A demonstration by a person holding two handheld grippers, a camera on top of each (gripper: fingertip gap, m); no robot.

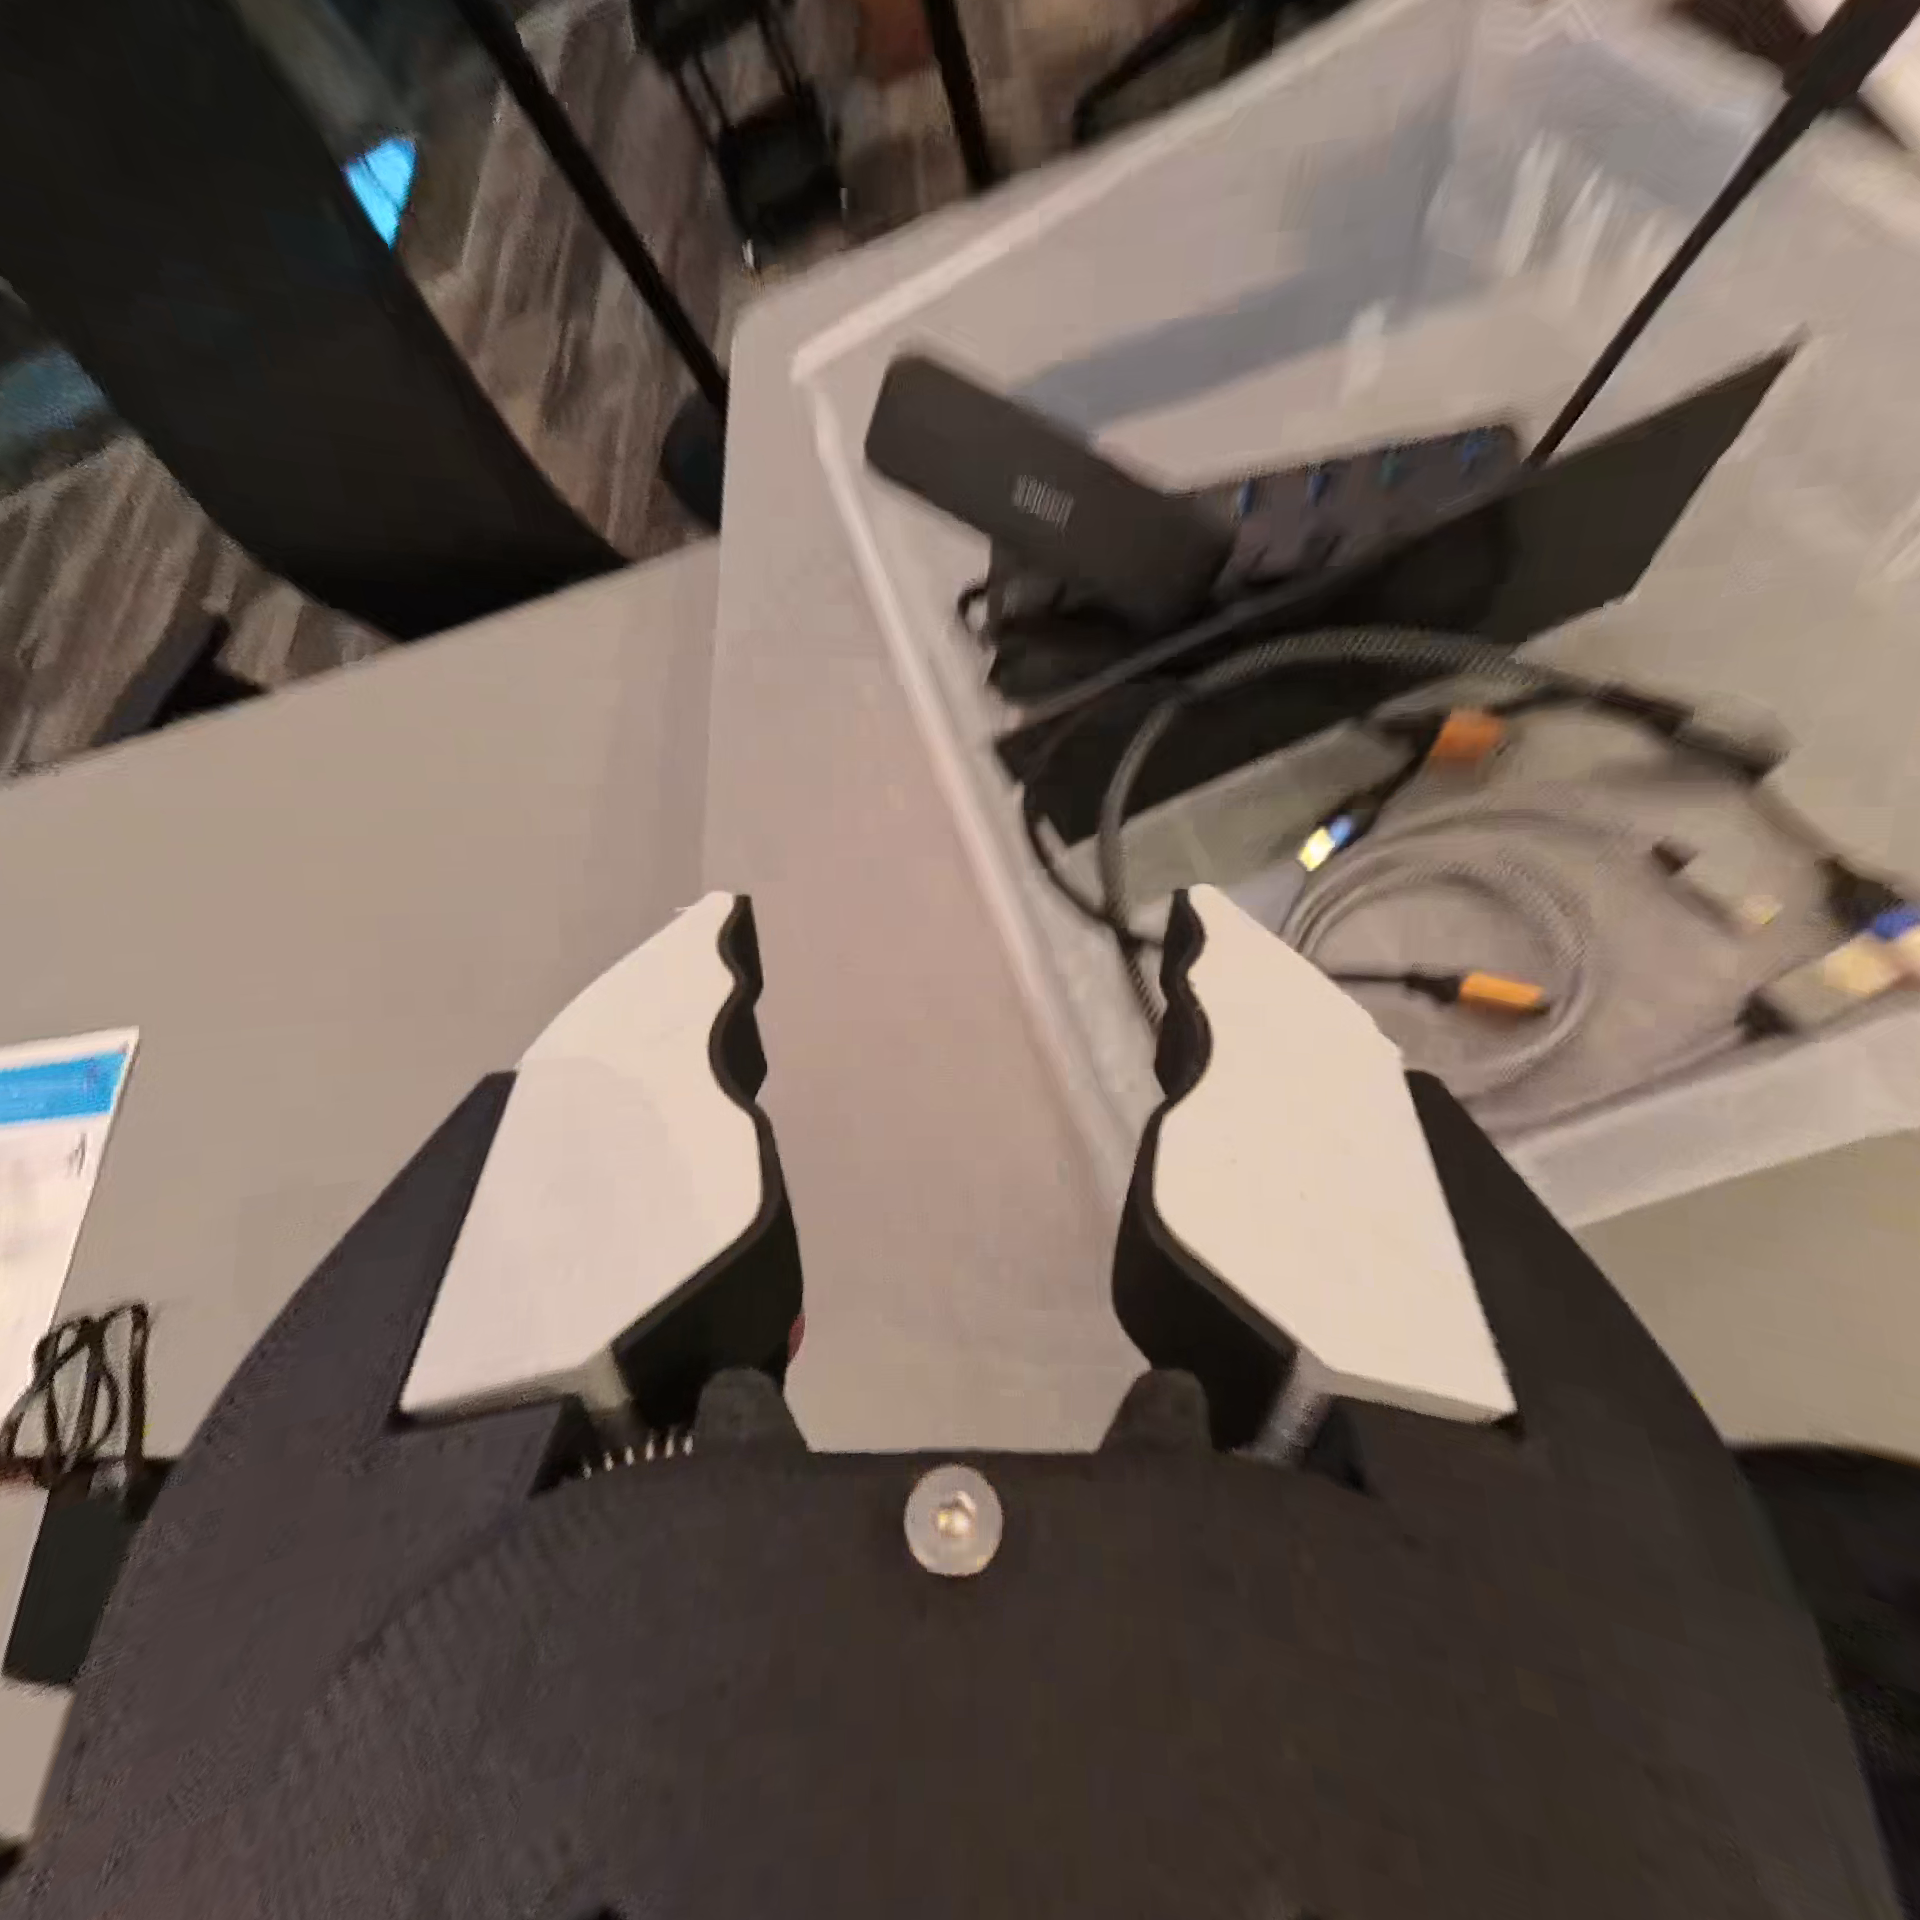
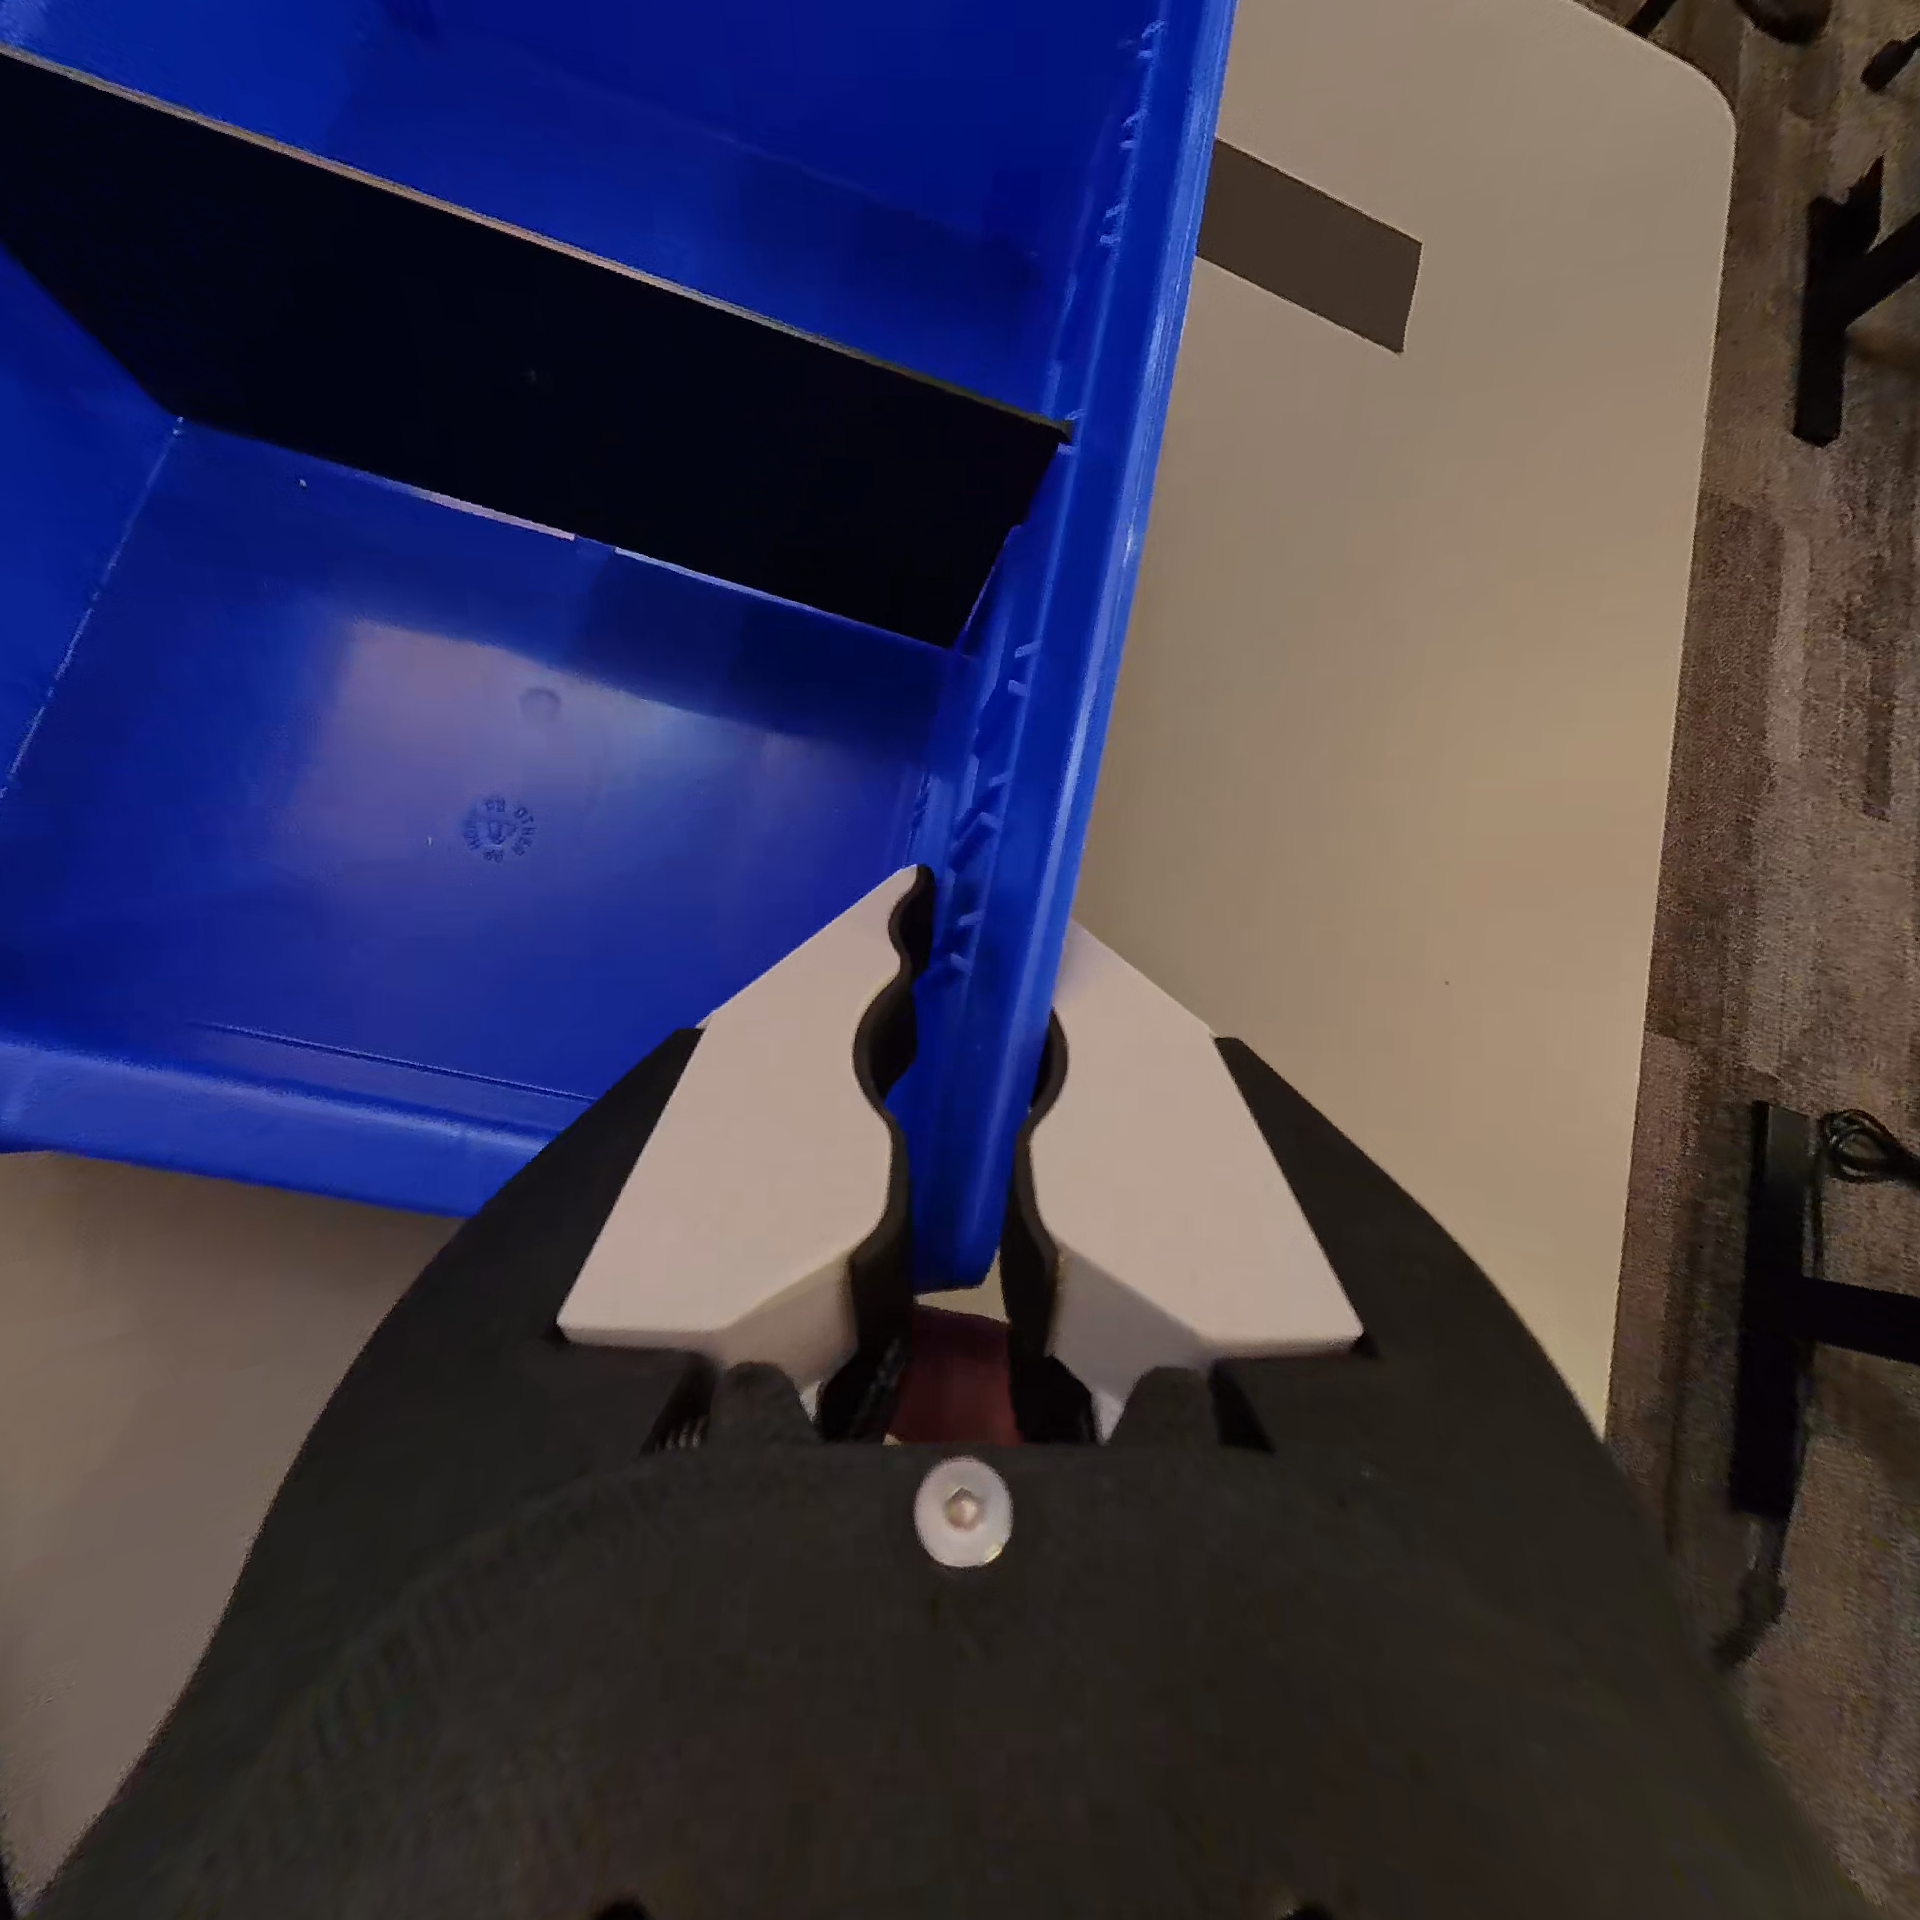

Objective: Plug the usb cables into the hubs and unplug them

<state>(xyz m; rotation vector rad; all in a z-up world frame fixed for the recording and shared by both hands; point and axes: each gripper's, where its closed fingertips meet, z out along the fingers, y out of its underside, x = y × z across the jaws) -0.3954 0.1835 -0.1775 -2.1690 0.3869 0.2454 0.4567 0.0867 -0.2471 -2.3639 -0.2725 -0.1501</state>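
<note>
Left gripper (image 1: 961, 914) spread wide, holding nothing; right gripper (image 2: 987, 904) clamped on wall of blue bin (image 2: 1091, 520).

Left: grey table (image 1: 312, 883) beneath the fingers; ahead and to the right, a clear tub (image 1: 935, 665) holding coiled grey usb cables (image 1: 1475, 935) with orange plugs; farther in, black hubs (image 1: 1049, 488) leaning on its wall; right: black divider (image 2: 520, 364) inside bin, beyond the fingers; dark tape strip (image 2: 1320, 249) on table farther off.

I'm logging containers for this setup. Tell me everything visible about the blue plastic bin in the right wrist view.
The blue plastic bin is glossy, open-topped and rectangular, with a ribbed rim and a moulded mark on its floor. A dark flat divider spans it, and the near compartment holds nothing. It sits on the pale tabletop. The right claw straddles its right wall, one finger inside and one outside, closed on it.
</note>
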